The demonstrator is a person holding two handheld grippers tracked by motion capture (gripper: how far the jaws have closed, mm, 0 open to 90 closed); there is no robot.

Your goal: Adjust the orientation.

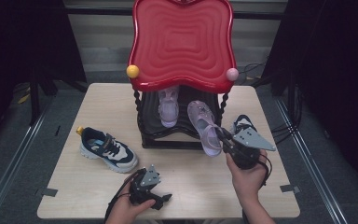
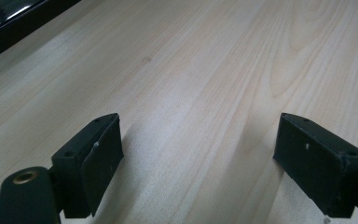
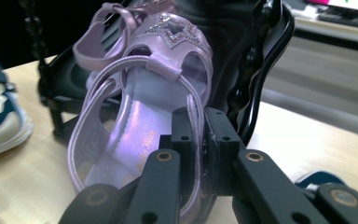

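Observation:
A lilac sandal (image 1: 204, 127) hangs over the table in front of the black rack, toe toward the rack. My right gripper (image 1: 224, 140) is shut on its heel strap; in the right gripper view the strap (image 3: 195, 122) runs between the closed jaws of my right gripper (image 3: 196, 135), with the star-trimmed sandal (image 3: 140, 107) rising beyond. A second lilac sandal (image 1: 168, 106) stands on the rack's lower shelf (image 1: 154, 126). My left gripper (image 1: 161, 198) rests low near the table's front edge, open; its view shows my left gripper (image 2: 198, 154) with bare wood (image 2: 191, 70) between the wide-set jaws.
A navy and white sneaker (image 1: 108, 149) lies on the table's left side. The rack carries a big red wavy tray top (image 1: 182, 42) with a yellow ball (image 1: 132, 71) and a pink ball (image 1: 232, 74). Another dark blue shoe (image 1: 242, 122) sits behind my right gripper.

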